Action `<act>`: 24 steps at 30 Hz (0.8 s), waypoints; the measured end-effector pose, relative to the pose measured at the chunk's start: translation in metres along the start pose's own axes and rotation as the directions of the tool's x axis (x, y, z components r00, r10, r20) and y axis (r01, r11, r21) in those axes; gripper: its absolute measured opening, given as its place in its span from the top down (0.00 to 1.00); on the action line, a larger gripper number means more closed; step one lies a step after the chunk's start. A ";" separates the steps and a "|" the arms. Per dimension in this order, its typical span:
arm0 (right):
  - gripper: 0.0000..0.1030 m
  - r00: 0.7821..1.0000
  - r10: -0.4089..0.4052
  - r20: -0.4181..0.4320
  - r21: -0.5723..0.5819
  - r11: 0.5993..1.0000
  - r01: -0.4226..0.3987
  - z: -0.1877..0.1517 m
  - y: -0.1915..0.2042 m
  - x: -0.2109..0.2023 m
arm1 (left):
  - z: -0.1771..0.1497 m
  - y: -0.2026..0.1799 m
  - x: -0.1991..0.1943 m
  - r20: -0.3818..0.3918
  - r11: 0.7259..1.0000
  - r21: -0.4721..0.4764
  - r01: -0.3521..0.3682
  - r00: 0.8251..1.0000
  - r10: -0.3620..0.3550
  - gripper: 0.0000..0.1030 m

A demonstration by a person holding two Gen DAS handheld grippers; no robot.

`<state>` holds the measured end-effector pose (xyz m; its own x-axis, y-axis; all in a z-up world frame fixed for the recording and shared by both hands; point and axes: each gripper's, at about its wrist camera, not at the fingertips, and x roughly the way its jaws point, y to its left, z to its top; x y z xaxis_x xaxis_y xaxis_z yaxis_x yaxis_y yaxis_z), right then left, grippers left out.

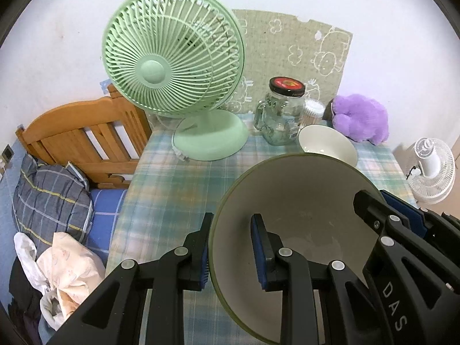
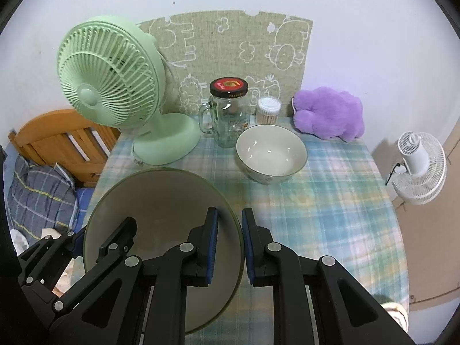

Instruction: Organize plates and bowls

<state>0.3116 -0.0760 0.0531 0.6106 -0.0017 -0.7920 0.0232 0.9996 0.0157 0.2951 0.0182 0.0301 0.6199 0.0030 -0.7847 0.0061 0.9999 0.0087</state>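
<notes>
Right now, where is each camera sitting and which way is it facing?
Left wrist: on the left gripper, looking down over the table toward the green fan; its fingers clamp the plate rim.
Right wrist: on the right gripper, facing the bowl and jar; its fingers clamp the plate's opposite rim.
Shared: plate, bowl, fan, jar, both grippers.

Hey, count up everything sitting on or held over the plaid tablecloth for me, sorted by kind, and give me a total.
Dishes: 2, a large olive-rimmed plate held at its edges by both grippers and a white ceramic bowl
Fans: 1, a mint green desk fan
Jars: 1, a glass handled jar with a black lid
Cotton swab tubs: 1, clear
Plush toys: 1, purple
Total: 6
</notes>
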 end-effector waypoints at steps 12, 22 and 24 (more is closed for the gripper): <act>0.80 0.998 -0.052 0.040 0.039 0.998 0.051 -0.032 -0.006 -0.053 | -0.027 -0.009 -0.040 0.013 0.997 0.050 0.056 0.998 -0.057 0.77; 0.80 0.996 -0.084 0.037 0.069 0.994 0.082 -0.067 -0.026 -0.079 | -0.059 -0.032 -0.060 -0.003 0.993 0.092 0.078 0.997 -0.078 0.77; 0.80 0.996 -0.083 0.028 0.068 0.994 0.081 -0.075 -0.033 -0.082 | -0.067 -0.039 -0.063 -0.007 0.992 0.096 0.076 0.997 -0.076 0.77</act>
<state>0.2012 -0.1064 0.0715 0.6286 -0.0855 -0.7730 0.1265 0.9919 -0.0069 0.2029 -0.0200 0.0374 0.6123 -0.0725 -0.7873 0.1288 0.9916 0.0088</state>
